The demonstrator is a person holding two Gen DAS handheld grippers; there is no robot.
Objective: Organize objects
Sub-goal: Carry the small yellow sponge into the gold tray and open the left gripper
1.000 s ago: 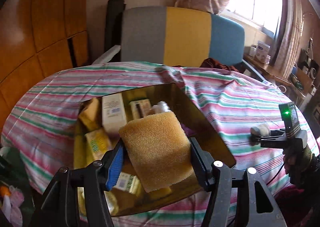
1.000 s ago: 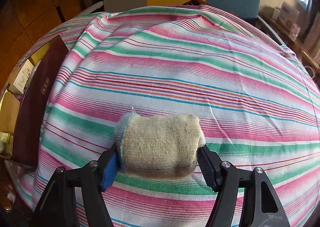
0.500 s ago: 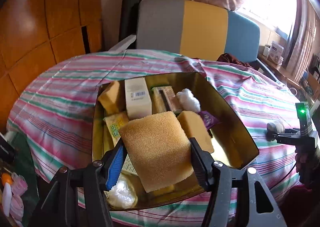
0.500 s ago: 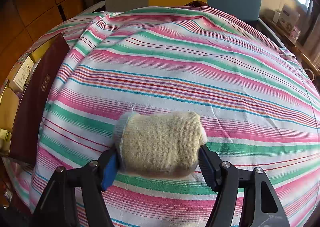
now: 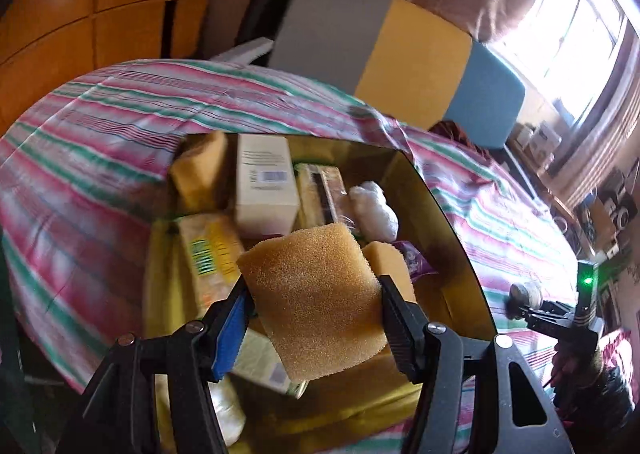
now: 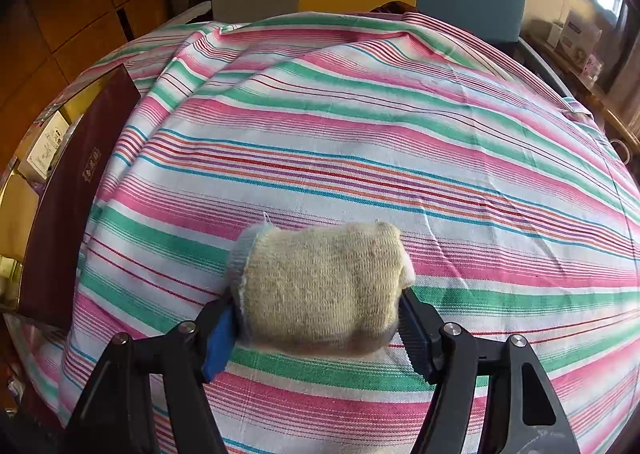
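Observation:
My left gripper (image 5: 314,308) is shut on a yellow-brown sponge (image 5: 314,298) and hangs over the gold-lined box (image 5: 448,213). The box holds a white carton (image 5: 266,181), more sponges (image 5: 200,173), a yellow-green packet (image 5: 210,258) and a white wad (image 5: 374,209). My right gripper (image 6: 320,328) is shut on a rolled beige sock (image 6: 320,286), just above the striped cloth (image 6: 380,141). The left wrist view also shows the right gripper (image 5: 520,306) with the sock (image 5: 526,292) far right. The box's dark red outer wall (image 6: 80,189) stands at the left of the right wrist view.
The striped cloth (image 5: 100,125) covers the whole surface around the box. A grey, yellow and blue chair back (image 5: 400,57) stands behind it. Wooden panels (image 5: 80,5) line the left wall. A window (image 5: 580,25) and a cluttered shelf (image 5: 608,213) are at the right.
The left gripper has moved in over the box and sunk with the sponge, and its view has rolled. The right gripper with the sock has stayed still.

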